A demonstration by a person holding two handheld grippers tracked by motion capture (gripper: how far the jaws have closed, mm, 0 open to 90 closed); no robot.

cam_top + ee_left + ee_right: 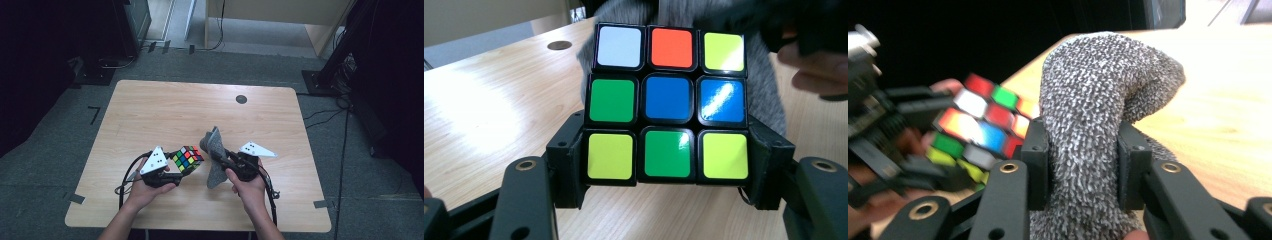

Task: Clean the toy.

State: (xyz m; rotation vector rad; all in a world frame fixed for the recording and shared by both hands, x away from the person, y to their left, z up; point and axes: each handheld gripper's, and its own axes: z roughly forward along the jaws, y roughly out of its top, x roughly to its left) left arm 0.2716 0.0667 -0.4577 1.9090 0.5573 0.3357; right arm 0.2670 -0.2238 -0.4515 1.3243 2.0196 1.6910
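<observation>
— Cube (pixel 188 159): where do you hold it?

— Your left gripper (pixel 172 176) pinches it by its lower layer, above the near half of the table (pixel 150 110). The left gripper view lists one face: white, orange, yellow; green, blue, blue; yellow, green, yellow.

— Cloth (pixel 215 155)?

— Grey, knitted; your right gripper (pixel 225 161) clamps its jaws on a bunched fold. The high view shows it hanging just beside the cube; the right gripper view shows the weave and your left hand (pixel 943 87) behind the cube.

— Contact between them?

— Cannot tell.
</observation>
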